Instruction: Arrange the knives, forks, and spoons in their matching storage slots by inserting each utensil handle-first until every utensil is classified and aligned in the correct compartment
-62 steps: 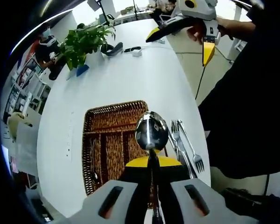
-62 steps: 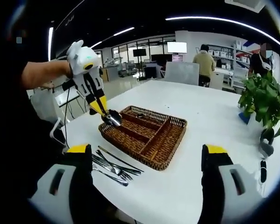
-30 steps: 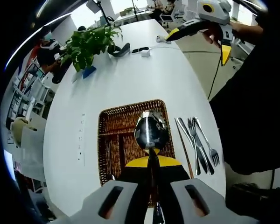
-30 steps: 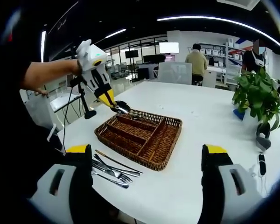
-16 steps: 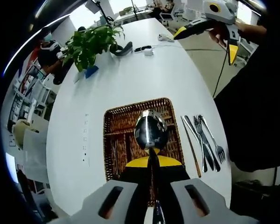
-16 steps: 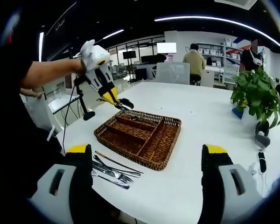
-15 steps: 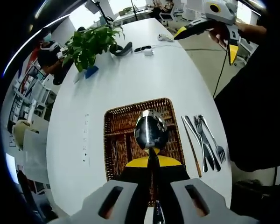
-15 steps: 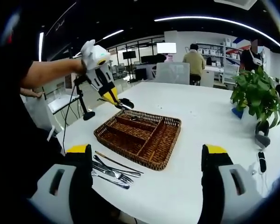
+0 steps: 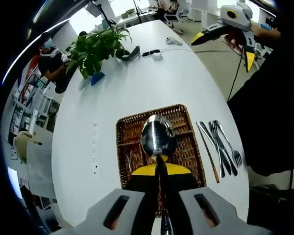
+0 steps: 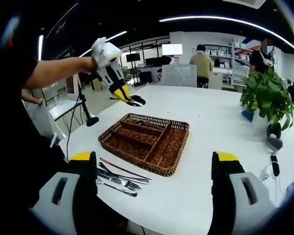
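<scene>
A wicker tray is set on a white table, divided into long slots and one cross slot at its far end. In the left gripper view one utensil is seen lying in a slot near the tray's left side; its type cannot be told. The other slots appear bare in the right gripper view.

A spoon is held by the left gripper, the jaws clamped on its handle and the bowl pointing away from the camera. In the right gripper view the spoon is carried in the air above the tray's far left corner, clear of the wicker.

The right gripper is held near the table edge with jaws wide apart and nothing between them.

Loose cutlery, forks and knives, lies on the table just beside the tray, on the person's side.

A potted plant stands at the table's far end, with small dark devices near it. An open office with desks, a screen and standing people is noted beyond.
</scene>
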Tool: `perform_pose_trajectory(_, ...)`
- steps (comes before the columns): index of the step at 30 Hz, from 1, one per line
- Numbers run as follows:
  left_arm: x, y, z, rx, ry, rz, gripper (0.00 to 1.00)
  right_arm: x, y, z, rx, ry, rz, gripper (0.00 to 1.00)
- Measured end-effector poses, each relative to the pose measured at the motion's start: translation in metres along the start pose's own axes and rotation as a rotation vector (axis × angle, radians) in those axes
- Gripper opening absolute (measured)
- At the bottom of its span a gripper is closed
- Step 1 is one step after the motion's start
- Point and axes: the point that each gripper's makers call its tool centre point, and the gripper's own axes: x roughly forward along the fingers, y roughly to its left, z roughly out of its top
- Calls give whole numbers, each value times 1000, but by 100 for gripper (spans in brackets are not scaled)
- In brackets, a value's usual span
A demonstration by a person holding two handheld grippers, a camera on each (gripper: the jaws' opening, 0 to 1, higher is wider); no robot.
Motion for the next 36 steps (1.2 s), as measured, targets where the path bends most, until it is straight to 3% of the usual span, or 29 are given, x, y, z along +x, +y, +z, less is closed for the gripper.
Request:
perform_pose_trajectory(19, 5, 45, -2, 20, 6, 17, 1, -1, -3, -2, 12, 8, -22, 100)
perform_pose_trajectory(36, 3, 79, -16, 4, 16, 29, 2, 10, -1, 0, 10, 19, -19, 100)
